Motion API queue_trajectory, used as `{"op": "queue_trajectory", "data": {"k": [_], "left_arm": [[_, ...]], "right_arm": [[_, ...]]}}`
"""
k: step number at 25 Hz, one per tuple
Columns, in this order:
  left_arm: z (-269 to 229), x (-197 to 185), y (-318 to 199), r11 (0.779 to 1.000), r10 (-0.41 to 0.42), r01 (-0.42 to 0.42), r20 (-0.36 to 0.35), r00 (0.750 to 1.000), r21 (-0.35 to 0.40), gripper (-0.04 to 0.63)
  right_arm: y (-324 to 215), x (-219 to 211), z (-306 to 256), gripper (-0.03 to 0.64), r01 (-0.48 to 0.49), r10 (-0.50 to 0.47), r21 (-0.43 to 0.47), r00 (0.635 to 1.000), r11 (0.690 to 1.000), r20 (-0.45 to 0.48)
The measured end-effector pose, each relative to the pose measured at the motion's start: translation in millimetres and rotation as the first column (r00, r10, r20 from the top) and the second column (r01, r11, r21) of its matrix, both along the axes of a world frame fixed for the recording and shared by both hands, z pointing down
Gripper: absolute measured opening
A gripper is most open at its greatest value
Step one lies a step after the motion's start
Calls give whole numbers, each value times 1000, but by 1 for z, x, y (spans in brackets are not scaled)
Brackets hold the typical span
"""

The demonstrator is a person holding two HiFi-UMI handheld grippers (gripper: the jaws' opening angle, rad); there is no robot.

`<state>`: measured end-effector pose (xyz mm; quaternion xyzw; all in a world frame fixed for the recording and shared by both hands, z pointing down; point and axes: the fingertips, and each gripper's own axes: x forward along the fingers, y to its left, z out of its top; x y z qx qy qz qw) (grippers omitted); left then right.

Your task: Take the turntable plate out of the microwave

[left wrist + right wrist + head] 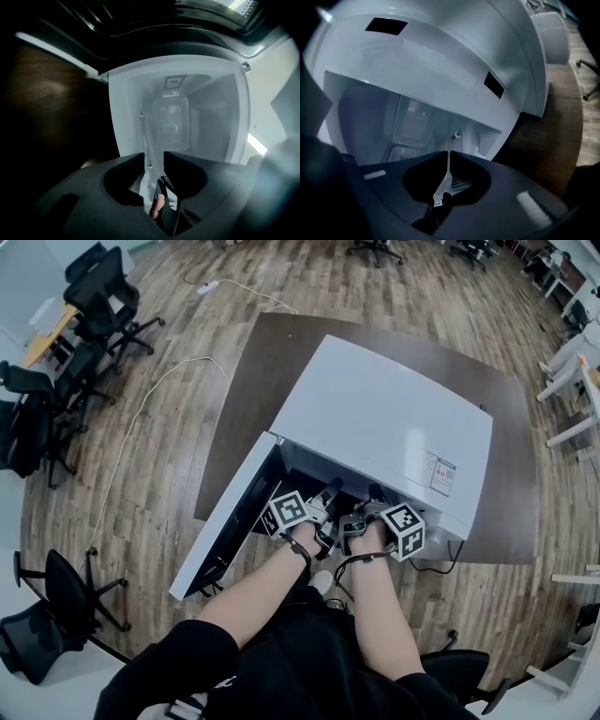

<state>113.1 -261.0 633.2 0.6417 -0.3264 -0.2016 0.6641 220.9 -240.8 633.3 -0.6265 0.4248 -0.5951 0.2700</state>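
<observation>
The white microwave (pixel 394 418) stands on a brown table (pixel 253 381) with its door (pixel 225 521) swung open to the left. Both grippers reach into its opening side by side. The turntable plate is clear glass and hard to make out. In the right gripper view its thin shiny rim (pixel 448 172) runs edge-on between the jaws, and my right gripper (pixel 449 157) (pixel 373 495) is shut on it. In the left gripper view a faint glass edge (pixel 149 136) passes through the gap of my left gripper (pixel 153 158) (pixel 330 491), whose jaws stand apart and do not press on it.
The white cavity walls (pixel 211 117) close in around both grippers. A cable (pixel 441 568) trails from the microwave's near right corner. Black office chairs (pixel 94 306) stand on the wood floor at the left, and a white cord (pixel 141 418) runs across it.
</observation>
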Motion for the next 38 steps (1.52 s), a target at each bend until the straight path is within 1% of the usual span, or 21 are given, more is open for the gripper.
{"op": "queue_trajectory", "data": {"k": [3, 7, 10, 14, 18, 22, 24, 26, 27, 29, 31, 35, 38], "left_arm": [[6, 3, -4, 1000, 6, -6, -10, 1000, -7, 140], [3, 7, -14, 1000, 15, -15, -39, 999, 11, 123], [2, 5, -20, 1000, 5, -5, -53, 999, 5, 99], [8, 3, -19, 999, -16, 13, -90, 996, -31, 43], [8, 2, -21, 999, -13, 9, -112, 994, -36, 37], [5, 3, -19, 1000, 20, -21, -110, 994, -10, 34], [4, 6, -17, 999, 36, -35, -115, 993, 8, 34], [1, 10, -15, 998, 54, -51, -128, 990, 28, 34], [-1, 12, -13, 997, 68, -64, -130, 989, 39, 35], [-5, 17, -11, 994, 97, -90, -121, 988, 59, 35], [-7, 18, -11, 993, 105, -97, -121, 987, 66, 35], [-5, 15, -14, 996, 74, -66, -160, 984, 55, 35], [-2, 13, -13, 997, 69, -62, -153, 986, 51, 35]], "right_arm": [[-1, 0, 0, 28, 5, -5, 1, 1000, 1000, 1], [-2, 0, -1, 28, 11, -11, 4, 1000, 1000, 5], [-4, -2, -2, 28, 25, -25, 14, 1000, 1000, -5], [-6, -4, -1, 28, 35, -35, 21, 999, 999, -8], [-8, -5, -1, 29, 33, -33, 27, 999, 999, 5], [-7, -3, 2, 35, 10, -11, 36, 1000, 999, 14], [-9, -3, 5, 42, 14, -14, 48, 1000, 999, 14], [-12, -6, 7, 83, 25, -26, 67, 999, 997, 23], [-15, -7, 6, 89, 28, -30, 78, 999, 997, 28], [-18, -8, 5, 68, 20, -24, 95, 999, 995, 36], [-20, -7, 4, 65, 8, -14, 123, 999, 992, 51], [-25, -8, -1, 41, 10, -24, 186, 997, 983, 74], [-27, -10, -1, 38, 18, -36, 207, 996, 978, 83]]}}
